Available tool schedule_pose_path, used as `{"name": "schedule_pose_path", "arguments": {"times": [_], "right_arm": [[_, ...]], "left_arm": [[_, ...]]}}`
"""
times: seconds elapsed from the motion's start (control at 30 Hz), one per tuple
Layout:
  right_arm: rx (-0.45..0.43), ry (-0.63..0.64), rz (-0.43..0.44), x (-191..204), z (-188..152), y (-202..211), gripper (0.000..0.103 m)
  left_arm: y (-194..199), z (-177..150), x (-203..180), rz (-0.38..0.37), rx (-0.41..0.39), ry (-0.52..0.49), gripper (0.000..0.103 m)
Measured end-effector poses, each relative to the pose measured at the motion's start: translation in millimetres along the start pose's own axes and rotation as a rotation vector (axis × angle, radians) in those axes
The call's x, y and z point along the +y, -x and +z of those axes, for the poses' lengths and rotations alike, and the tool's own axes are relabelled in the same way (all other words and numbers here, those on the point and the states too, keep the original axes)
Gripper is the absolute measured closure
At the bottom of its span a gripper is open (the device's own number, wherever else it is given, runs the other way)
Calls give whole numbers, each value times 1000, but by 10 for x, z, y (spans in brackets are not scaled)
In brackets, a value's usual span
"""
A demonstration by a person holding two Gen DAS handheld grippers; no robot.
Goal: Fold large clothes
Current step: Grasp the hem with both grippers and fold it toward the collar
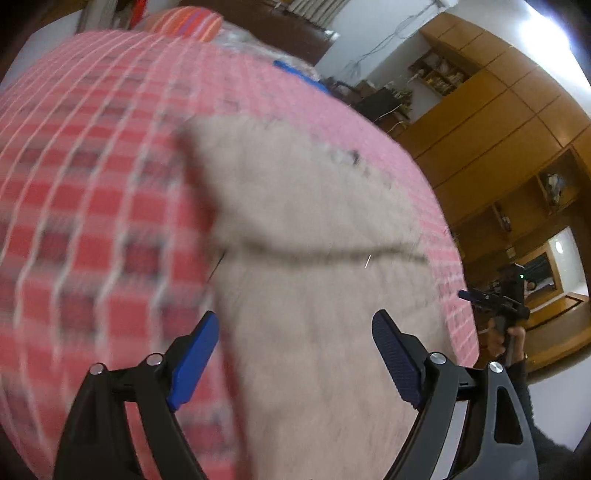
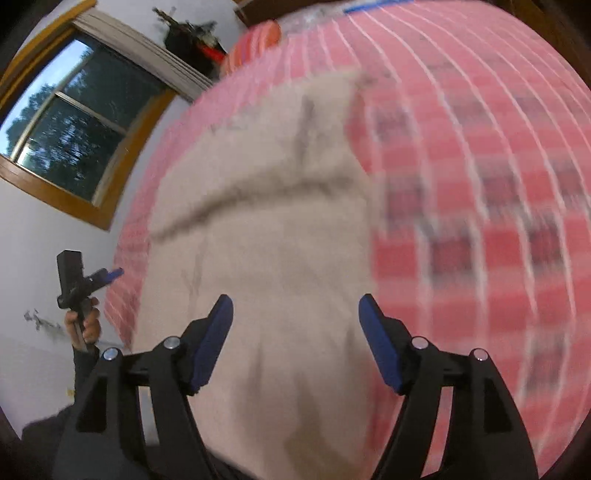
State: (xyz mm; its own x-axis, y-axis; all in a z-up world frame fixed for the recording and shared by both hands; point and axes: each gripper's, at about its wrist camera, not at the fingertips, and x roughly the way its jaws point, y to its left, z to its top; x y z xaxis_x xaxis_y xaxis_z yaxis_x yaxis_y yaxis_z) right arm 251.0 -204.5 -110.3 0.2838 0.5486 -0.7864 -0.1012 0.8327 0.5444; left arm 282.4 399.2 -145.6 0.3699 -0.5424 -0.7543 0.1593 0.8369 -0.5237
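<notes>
A beige garment (image 1: 306, 266) lies spread on a bed covered by a red and pink checked sheet (image 1: 92, 221); a dark fold line crosses it. My left gripper (image 1: 295, 328) hovers above the garment's near part, open, nothing between its blue pads. The right wrist view shows the same beige garment (image 2: 266, 229) with a raised crease across its middle. My right gripper (image 2: 295, 314) is open above it, also holding nothing. Each view catches the other gripper at the bed's edge: the right gripper (image 1: 491, 299) and the left gripper (image 2: 88, 280), each in a person's hand. Both views are motion-blurred.
A striped orange pillow (image 1: 184, 22) and a blue item (image 1: 291, 70) lie at the far end of the bed. Wooden cabinets and shelves (image 1: 491, 122) stand to the right. A wood-framed window (image 2: 74, 122) is in the white wall on the other side.
</notes>
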Motion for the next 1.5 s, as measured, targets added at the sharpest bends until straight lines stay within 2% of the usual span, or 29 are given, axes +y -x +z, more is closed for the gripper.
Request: {"name": "schedule_pose_path", "arguments": {"times": [0.1,0.17,0.27,0.4,0.47,0.57,0.7,0.8,0.87,0.93,1.0,1.07,1.1,1.27,1.5], "right_arm": [[70,-48,-8,-283,-536,132,33],[111,-104,27,-424,-790,127,33],[170,-113,73,-418,-1064,36,39],[212,-88,139,-261,-1242,-77,46],[204,-82,144,-224,-1278,-70,47],[177,-82,169,-171,-1291,-42,52],[146,-80,202,-162,-1387,50,52],[138,-102,212,-226,-1389,22,53],[138,-113,204,-245,-1400,-10,57],[134,-117,202,-265,-1410,-23,62],[127,-116,215,-220,-1403,-28,75],[113,-113,227,-198,-1413,7,81],[111,-110,227,-204,-1417,27,84],[65,-116,274,-109,-1385,111,90],[-22,-86,358,150,-1134,411,91]], "left_arm": [[78,-549,185,-14,56,45,17],[81,-835,291,-44,87,77,17],[4,-1171,317,-75,146,103,17],[-21,-1310,212,-127,176,100,17],[-66,-1331,128,-155,197,83,17],[-109,-1391,7,-154,216,55,17],[-161,-1511,0,-170,234,68,17],[-201,-1559,33,-185,225,81,19],[-201,-1556,38,-196,209,92,20],[-193,-1504,14,-188,207,99,36],[-196,-1510,28,-177,218,113,69],[-169,-1519,48,-176,210,127,75],[-170,-1521,20,-180,204,129,82],[-25,-1464,-109,-234,135,136,90],[365,-1152,-359,-296,19,100,92]]}}
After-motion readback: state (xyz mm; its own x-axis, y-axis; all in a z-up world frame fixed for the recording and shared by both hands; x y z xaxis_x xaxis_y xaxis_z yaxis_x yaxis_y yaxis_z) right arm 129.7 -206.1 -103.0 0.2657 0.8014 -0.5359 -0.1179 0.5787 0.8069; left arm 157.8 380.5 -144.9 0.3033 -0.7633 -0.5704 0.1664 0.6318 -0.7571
